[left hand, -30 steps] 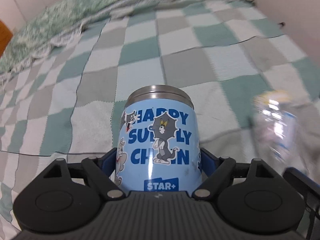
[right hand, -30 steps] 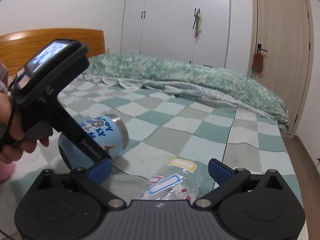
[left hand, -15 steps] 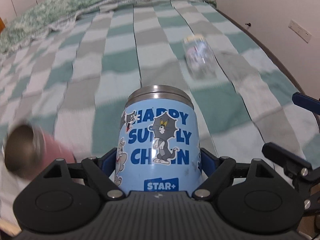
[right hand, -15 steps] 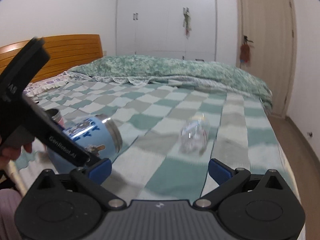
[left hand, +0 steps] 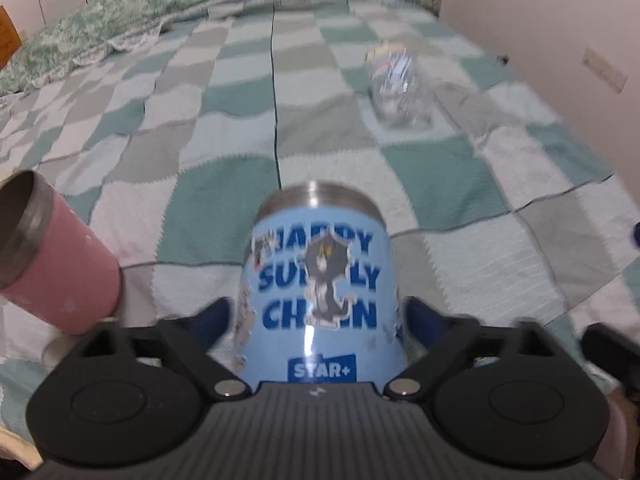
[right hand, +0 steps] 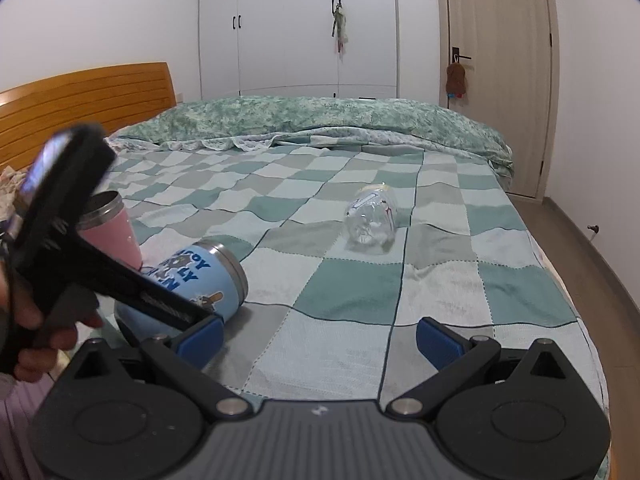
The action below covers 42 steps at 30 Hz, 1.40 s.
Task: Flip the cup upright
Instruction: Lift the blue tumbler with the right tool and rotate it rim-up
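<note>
My left gripper [left hand: 318, 316] is shut on a blue cartoon cup [left hand: 320, 292] with a steel rim. The cup lies on its side, its mouth pointing away along the bed. In the right wrist view the same blue cup [right hand: 200, 280] is tilted in the left gripper's arm, low over the blanket. My right gripper [right hand: 320, 338] is open and empty, held above the bed's near edge. A clear plastic cup [right hand: 370, 220] lies on its side mid-bed; it also shows in the left wrist view [left hand: 400, 88].
A pink steel-rimmed tumbler [left hand: 52, 264] stands upright just left of the blue cup, and shows in the right wrist view [right hand: 110, 226]. The checkered blanket [right hand: 360, 288] covers the bed; a rumpled green duvet [right hand: 320, 120] lies at the far end. Wooden headboard [right hand: 80, 100] at left.
The left gripper has carried the blue cup leftward toward the pink tumbler, which has come into view. The right gripper has pulled back from the clear cup, which now lies farther away.
</note>
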Each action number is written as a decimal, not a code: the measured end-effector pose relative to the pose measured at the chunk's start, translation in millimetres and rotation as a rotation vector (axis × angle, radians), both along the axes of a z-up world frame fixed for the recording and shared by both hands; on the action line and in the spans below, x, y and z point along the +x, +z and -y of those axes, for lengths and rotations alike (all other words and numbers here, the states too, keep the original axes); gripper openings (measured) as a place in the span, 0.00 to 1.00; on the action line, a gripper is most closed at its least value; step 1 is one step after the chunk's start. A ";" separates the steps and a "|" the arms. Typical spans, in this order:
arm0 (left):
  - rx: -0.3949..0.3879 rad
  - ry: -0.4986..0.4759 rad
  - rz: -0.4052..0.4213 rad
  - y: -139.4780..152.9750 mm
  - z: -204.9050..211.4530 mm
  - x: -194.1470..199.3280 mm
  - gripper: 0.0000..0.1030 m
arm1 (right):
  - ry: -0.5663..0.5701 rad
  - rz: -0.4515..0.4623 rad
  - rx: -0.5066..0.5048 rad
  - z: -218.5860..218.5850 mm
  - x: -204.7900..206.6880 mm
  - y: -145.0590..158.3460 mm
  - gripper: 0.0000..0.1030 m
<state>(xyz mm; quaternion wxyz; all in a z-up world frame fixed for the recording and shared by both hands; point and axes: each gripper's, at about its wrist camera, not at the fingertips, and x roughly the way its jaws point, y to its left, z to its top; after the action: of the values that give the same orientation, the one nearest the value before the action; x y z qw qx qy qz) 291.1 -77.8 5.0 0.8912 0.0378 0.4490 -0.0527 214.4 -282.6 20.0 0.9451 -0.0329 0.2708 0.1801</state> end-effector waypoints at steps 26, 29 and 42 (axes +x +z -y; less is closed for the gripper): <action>-0.052 -0.137 0.378 5.6 -156.8 -83.3 1.00 | -0.157 -0.258 0.008 -142.4 38.4 7.3 1.00; -0.059 -0.167 0.381 -1.2 -164.3 -81.6 1.00 | -0.212 -0.323 0.002 -152.4 55.4 3.1 1.00; -0.086 -0.139 0.376 -13.8 -183.5 -83.6 1.00 | -0.265 -0.601 -0.018 -171.0 150.1 -25.0 0.83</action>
<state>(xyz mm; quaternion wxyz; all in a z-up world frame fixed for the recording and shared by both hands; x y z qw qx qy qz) 207.5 105.7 -8.9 0.9542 0.0399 0.2686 -0.1255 364.6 -111.6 -5.0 0.8378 0.0491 0.5410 0.0547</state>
